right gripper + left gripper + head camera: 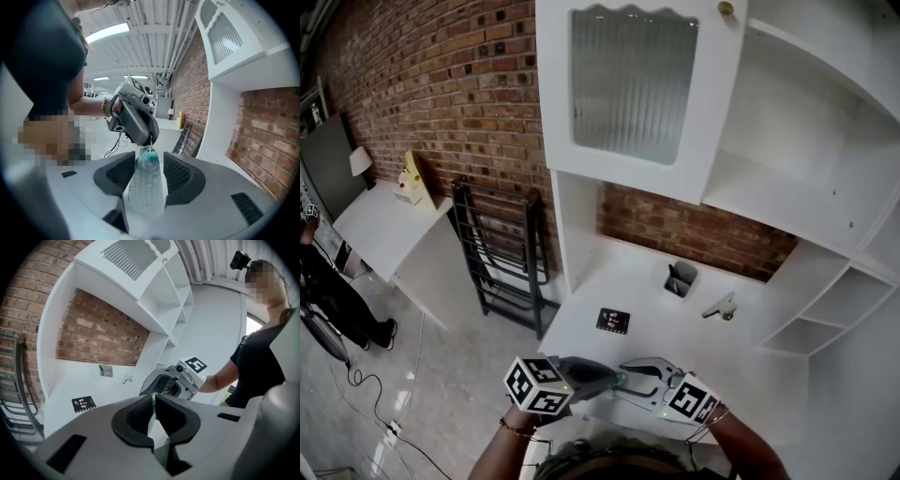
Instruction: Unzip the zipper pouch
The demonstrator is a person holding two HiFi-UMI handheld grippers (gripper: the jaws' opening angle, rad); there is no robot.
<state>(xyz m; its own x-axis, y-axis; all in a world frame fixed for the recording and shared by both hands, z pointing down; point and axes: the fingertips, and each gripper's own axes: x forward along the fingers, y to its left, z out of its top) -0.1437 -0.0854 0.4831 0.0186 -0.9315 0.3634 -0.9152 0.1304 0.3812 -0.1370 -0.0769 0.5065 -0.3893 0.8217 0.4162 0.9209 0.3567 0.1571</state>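
Observation:
The zipper pouch point(147, 187) is clear plastic with a teal end point(150, 155), and it stands up between the two pads of my right gripper point(149, 164). The pads flank it with their ribbed faces showing, and the jaws stand apart. My left gripper point(150, 143) meets it tip to tip from the other side and is shut on the teal end. In the left gripper view, a thin green sliver shows between the closed pads of the left gripper point(154, 401), with the right gripper point(165, 389) just beyond. In the head view both grippers meet low over the white desk point(694, 352).
On the desk lie a black card point(613, 321), a small grey holder point(680, 278) and a small metal piece point(721, 307). White shelves point(825, 169) rise behind and to the right. A black rack point(502, 253) stands left of the desk, and a person point(328, 295) stands far left.

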